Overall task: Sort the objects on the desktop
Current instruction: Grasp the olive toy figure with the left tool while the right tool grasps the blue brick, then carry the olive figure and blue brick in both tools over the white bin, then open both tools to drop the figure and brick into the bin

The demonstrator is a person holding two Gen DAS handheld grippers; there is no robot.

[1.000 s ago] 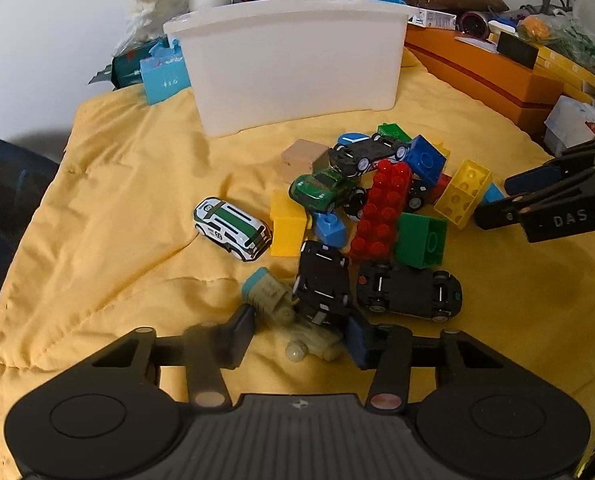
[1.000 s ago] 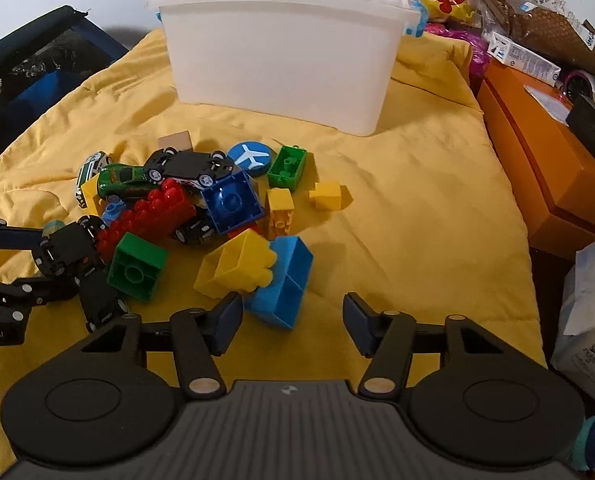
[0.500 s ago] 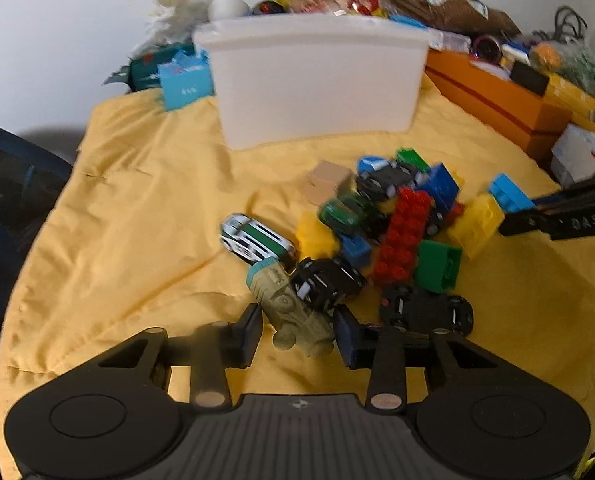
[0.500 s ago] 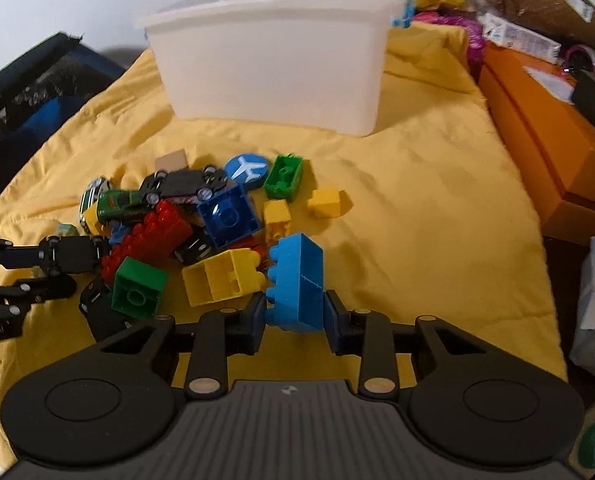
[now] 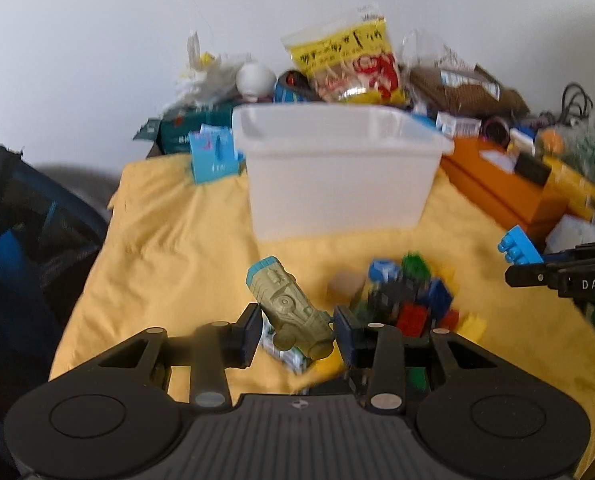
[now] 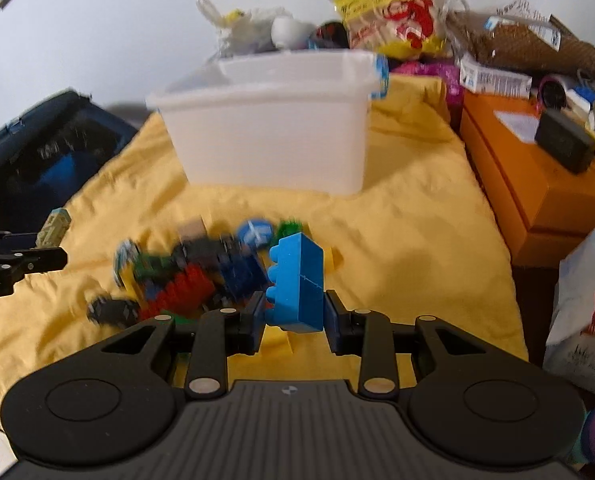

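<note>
My left gripper (image 5: 296, 334) is shut on an olive-green toy vehicle with a teal end (image 5: 287, 308), held above the yellow cloth. My right gripper (image 6: 294, 322) is shut on a light blue building brick (image 6: 299, 283), also lifted off the cloth. Each gripper shows in the other's view: the right one (image 5: 537, 270) with the brick (image 5: 519, 246) at the right edge, the left one (image 6: 59, 258) with the toy (image 6: 53, 228) at the left edge. Below lies a blurred pile of bricks and toy cars (image 6: 193, 272). An open white bin (image 5: 337, 172) stands behind the pile.
The yellow cloth (image 5: 169, 248) covers the work surface. Orange boxes (image 6: 537, 184) line the right side. Snack bags and clutter (image 5: 349, 68) sit behind the bin. A dark blue bag (image 5: 21, 248) stands off the cloth's left edge. A white bag (image 6: 585, 308) is at the right.
Both grippers closed on their objects, the left on the olive toy and the right on the blue brick, then lifted them off the cloth; the pile now lies lower and the bin's opening shows.
</note>
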